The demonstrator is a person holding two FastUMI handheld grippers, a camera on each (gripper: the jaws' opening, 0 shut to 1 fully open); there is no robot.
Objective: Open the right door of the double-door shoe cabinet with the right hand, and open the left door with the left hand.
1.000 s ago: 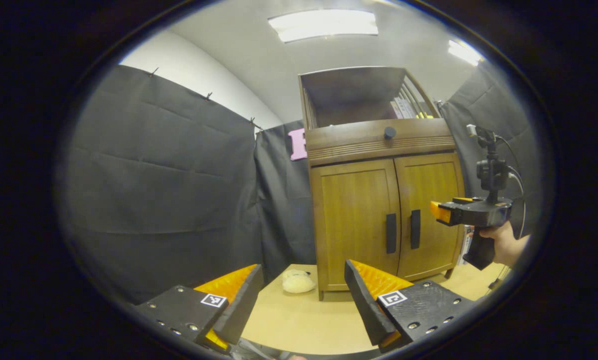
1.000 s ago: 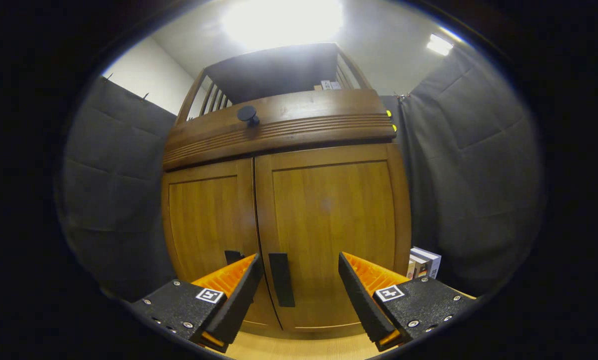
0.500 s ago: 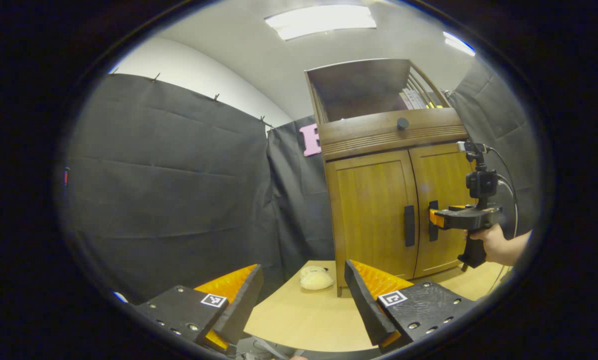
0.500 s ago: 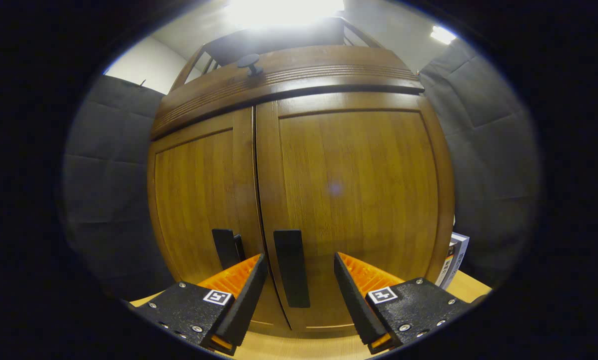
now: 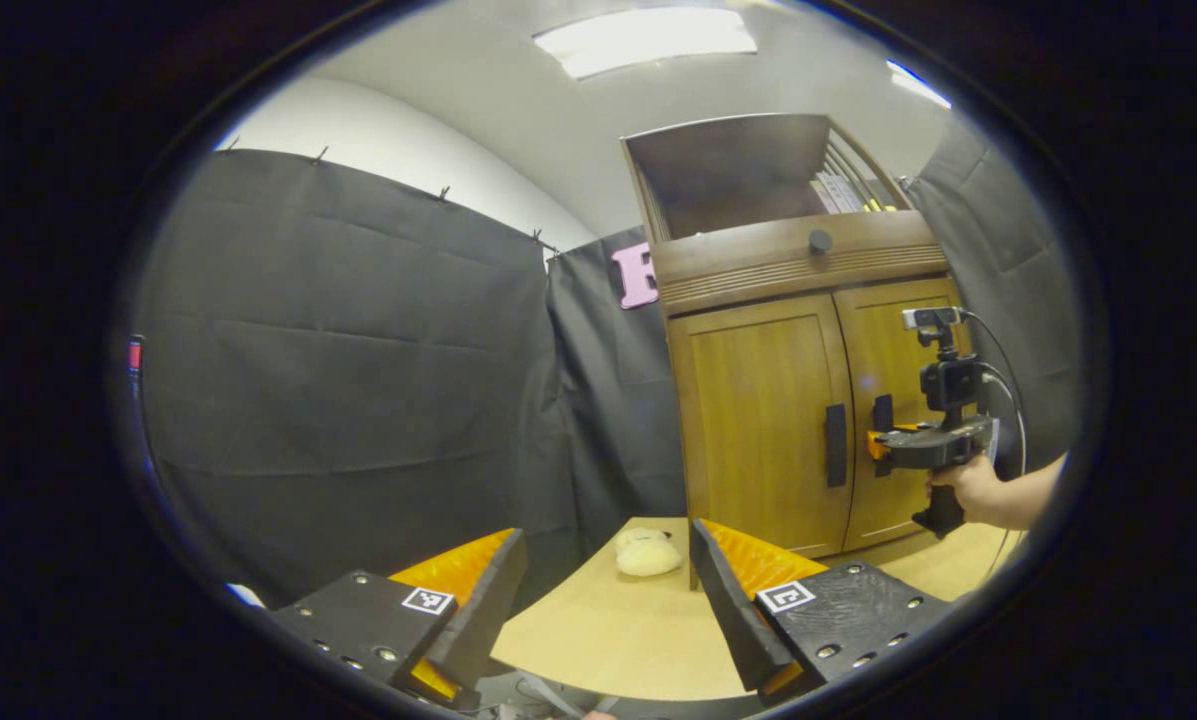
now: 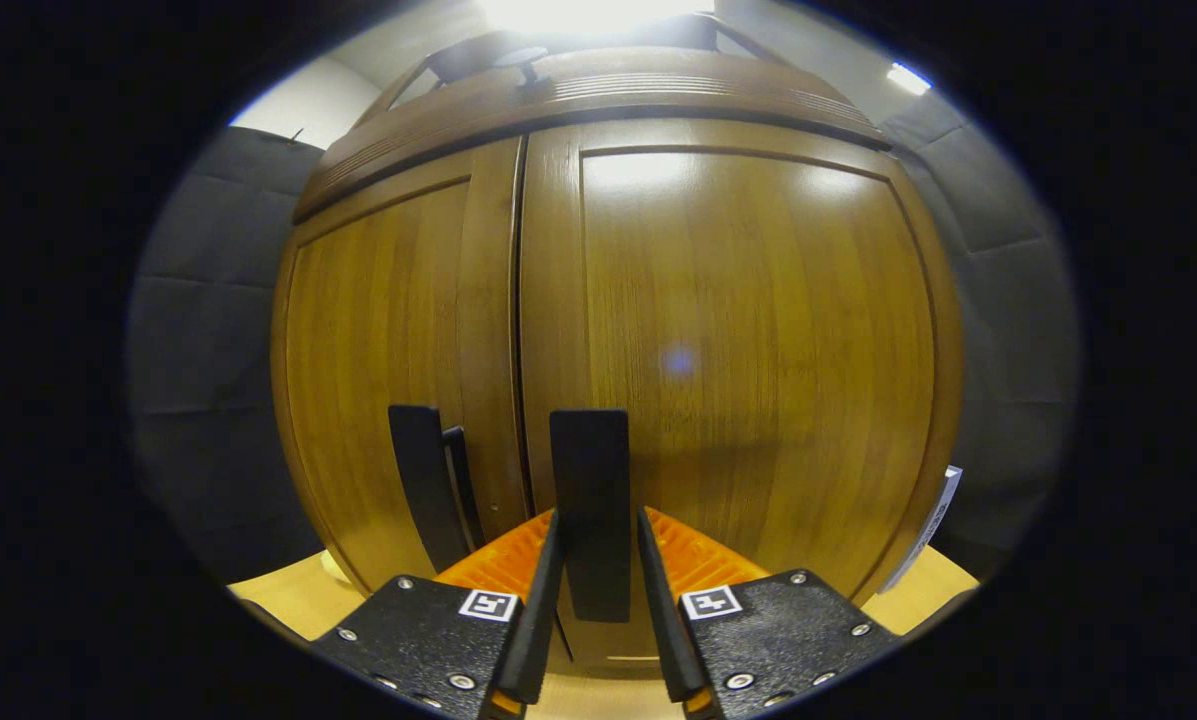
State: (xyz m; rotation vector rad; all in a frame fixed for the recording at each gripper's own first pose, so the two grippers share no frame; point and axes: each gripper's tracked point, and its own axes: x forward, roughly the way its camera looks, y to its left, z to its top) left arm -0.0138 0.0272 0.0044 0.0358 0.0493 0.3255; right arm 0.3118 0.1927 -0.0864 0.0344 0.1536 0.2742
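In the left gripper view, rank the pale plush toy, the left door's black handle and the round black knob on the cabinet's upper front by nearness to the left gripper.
1. Pale plush toy, on the tabletop just beyond the left gripper.
2. Left door's black handle, farther, on the cabinet front to the right.
3. Round black knob, farthest, high above the doors.

This is a recording booth staged as a home corner: black cloth walls (image 5: 358,330) hang pinned below a white wall behind and beside a wooden shoe cabinet (image 5: 788,400), which stands on a pale wooden desk (image 5: 608,630) under ceiling light panels (image 5: 648,28) overhead.
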